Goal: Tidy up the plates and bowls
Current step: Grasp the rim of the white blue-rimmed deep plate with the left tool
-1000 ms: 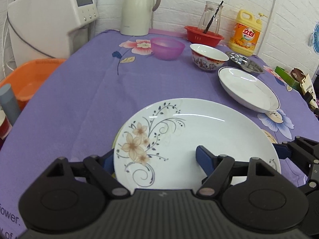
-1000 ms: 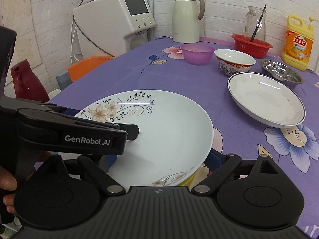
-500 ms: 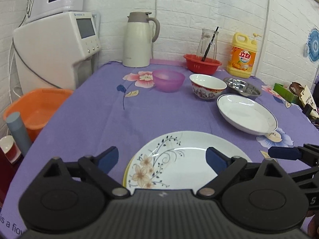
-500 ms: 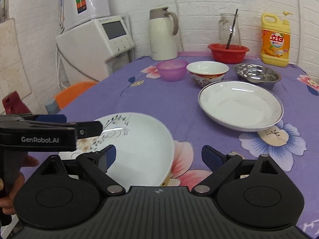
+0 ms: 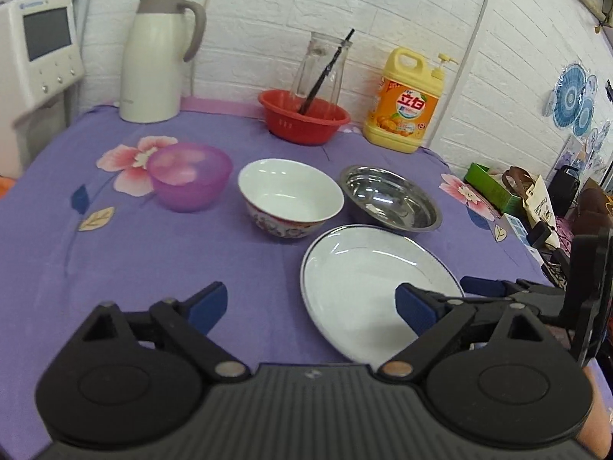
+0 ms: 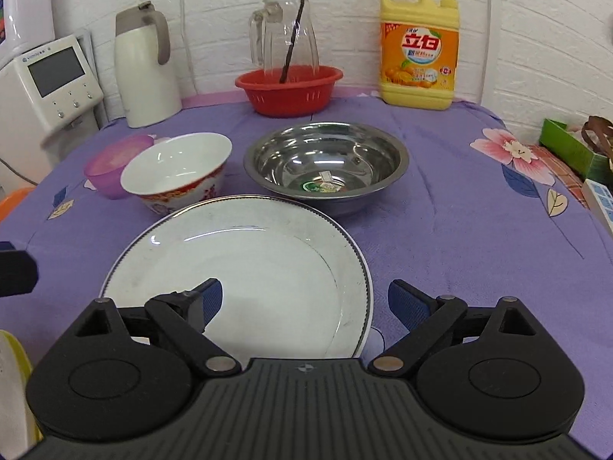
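A matt purple cloth (image 6: 459, 230) with printed flowers covers the bench. The white plate (image 6: 249, 260) is glossy ceramic (a dark line rims it), as is the patterned bowl (image 6: 176, 168). The steel bowl (image 6: 325, 161) is polished, mirror-bright metal. The purple bowl (image 5: 189, 176) is translucent plastic, the red basket (image 6: 289, 90) opaque plastic, the pitcher (image 6: 285, 38) clear glass.
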Available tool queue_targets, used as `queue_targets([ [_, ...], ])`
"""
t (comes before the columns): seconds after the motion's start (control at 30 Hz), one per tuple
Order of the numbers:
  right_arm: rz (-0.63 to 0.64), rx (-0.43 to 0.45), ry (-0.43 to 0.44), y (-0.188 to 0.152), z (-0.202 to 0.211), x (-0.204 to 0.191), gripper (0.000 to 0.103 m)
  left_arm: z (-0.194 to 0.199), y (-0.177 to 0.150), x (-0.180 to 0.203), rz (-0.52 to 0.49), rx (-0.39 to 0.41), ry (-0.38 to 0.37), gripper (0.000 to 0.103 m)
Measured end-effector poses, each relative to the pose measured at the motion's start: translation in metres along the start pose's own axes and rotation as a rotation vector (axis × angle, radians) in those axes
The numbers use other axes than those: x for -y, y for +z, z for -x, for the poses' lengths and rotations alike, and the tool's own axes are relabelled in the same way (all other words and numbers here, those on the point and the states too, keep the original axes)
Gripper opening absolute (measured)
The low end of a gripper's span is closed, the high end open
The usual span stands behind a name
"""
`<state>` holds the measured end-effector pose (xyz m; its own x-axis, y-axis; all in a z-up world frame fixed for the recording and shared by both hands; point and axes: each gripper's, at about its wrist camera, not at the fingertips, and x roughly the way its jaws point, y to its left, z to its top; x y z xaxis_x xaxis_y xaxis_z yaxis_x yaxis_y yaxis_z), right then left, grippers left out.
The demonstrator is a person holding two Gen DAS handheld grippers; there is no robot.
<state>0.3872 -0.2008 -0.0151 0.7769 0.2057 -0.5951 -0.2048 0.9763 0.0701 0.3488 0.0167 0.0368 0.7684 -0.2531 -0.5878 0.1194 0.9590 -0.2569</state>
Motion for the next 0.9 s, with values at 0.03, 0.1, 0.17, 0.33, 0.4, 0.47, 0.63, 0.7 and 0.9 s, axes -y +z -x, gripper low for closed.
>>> queue_targets([
  [0.03,-0.005,-0.006,0.004,-0.002,-0.003,0.002,0.103,-0.015,0.005,0.002,0.002,-0.024,0.001,0.094],
  [0.1,-0.008,-0.009,0.019,-0.007,-0.005,0.004,0.103,-0.038,0.010,0.005,0.003,-0.054,0.018,0.094],
  [0.17,-0.016,-0.019,0.031,-0.009,-0.007,0.004,0.103,-0.055,0.012,0.008,-0.012,-0.079,0.031,0.094],
  [0.33,0.012,-0.008,0.034,-0.009,-0.008,-0.002,0.103,-0.077,0.010,0.010,-0.032,-0.114,0.048,0.091],
  [0.4,0.026,-0.004,0.033,-0.010,-0.009,-0.005,0.103,-0.081,0.009,0.009,-0.030,-0.116,0.053,0.091],
  [0.47,0.022,-0.001,0.028,-0.010,-0.010,-0.005,0.103,-0.086,0.007,0.007,-0.021,-0.131,0.062,0.091],
  [0.63,0.025,0.005,0.030,-0.012,-0.010,-0.004,0.103,-0.090,0.007,0.004,-0.006,-0.151,0.070,0.084],
  [0.7,0.025,0.006,0.032,-0.012,-0.010,-0.004,0.103,-0.091,0.006,0.008,-0.032,-0.155,0.089,0.084],
  [0.9,0.034,0.008,0.046,-0.014,-0.009,-0.007,0.103,-0.097,0.005,0.020,-0.107,-0.180,0.134,0.078],
])
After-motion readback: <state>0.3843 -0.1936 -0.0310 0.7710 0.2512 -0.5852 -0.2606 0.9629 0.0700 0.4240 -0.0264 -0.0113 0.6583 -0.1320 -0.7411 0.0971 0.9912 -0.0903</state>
